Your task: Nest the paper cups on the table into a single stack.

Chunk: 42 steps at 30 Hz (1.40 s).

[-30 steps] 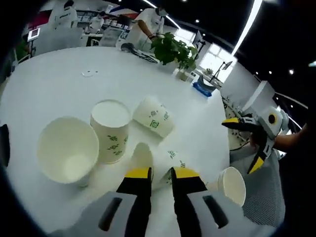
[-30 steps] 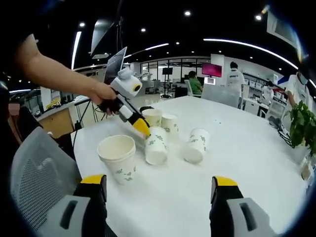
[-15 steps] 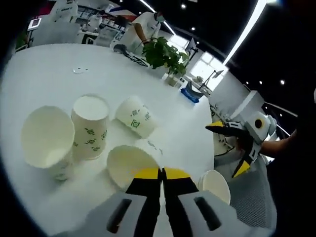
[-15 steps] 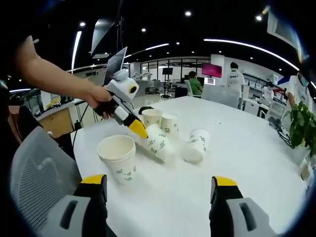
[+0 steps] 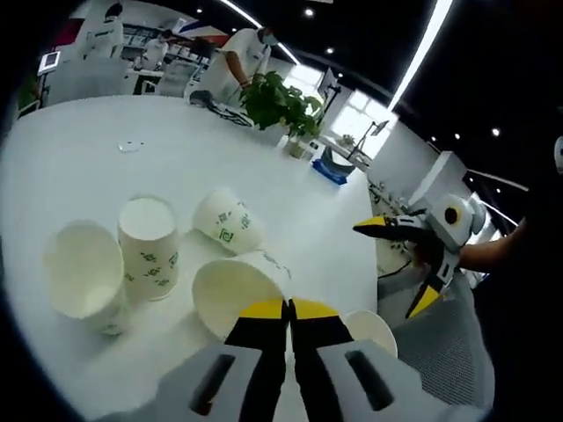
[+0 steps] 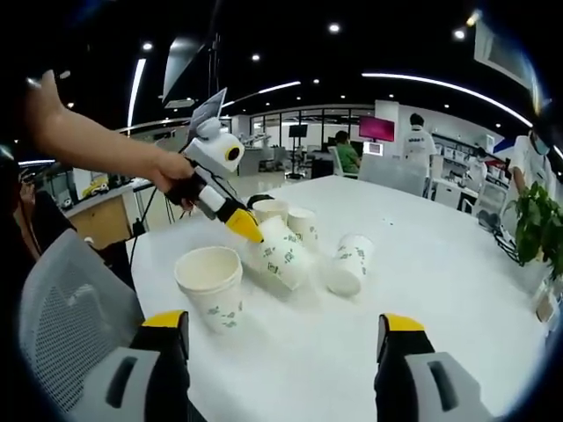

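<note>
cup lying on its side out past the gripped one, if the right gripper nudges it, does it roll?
Probably. The cup on its side is tapered and rests on its wall, so it would likely roll in an arc rather than straight. It looks like thin empty paper, so probably light and easy to scoot or crush. The left gripper is shut on another cup.

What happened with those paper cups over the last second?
The left tool closed on the rim of a white paper cup with green print that lay on its side and tipped it up off the round white table. The right tool stayed open and idle. The upright cup nearest it, the cup on its side and the two cups behind kept their places.
</note>
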Motion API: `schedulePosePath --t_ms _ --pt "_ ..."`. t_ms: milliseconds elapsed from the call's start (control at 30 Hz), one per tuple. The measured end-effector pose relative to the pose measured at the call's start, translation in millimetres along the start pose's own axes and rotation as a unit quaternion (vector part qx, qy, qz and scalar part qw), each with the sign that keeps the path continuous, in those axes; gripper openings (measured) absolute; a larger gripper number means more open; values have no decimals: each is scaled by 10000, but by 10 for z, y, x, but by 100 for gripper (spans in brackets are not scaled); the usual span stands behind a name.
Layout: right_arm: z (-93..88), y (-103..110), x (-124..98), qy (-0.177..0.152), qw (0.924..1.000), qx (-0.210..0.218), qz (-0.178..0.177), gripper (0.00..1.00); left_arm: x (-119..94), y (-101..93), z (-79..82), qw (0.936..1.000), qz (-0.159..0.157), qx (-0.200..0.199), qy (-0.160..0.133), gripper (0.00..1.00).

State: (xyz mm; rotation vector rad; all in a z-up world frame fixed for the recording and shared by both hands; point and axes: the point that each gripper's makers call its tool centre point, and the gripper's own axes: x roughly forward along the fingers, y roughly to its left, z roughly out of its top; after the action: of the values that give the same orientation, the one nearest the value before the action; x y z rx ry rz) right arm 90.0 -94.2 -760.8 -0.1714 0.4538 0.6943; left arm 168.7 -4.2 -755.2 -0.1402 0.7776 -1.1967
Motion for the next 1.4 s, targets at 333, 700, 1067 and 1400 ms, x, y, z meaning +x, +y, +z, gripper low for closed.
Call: schedulePosePath --t_ms 333,700,1067,1400 --pt "13 4 4 -29 10000 -4 4 92 -149 -126 195 9989 1 477 -26 0" --pt "26 -4 -2 -66 10000 16 -15 94 -287 -347 364 9949 -6 1011 42 0" --pt "68 -3 -13 -132 9999 30 -56 99 -504 -594 393 9873 -21 1543 376 0" --pt "92 -19 -27 -186 9998 62 -89 100 -618 -790 330 9780 0 1967 702 0"
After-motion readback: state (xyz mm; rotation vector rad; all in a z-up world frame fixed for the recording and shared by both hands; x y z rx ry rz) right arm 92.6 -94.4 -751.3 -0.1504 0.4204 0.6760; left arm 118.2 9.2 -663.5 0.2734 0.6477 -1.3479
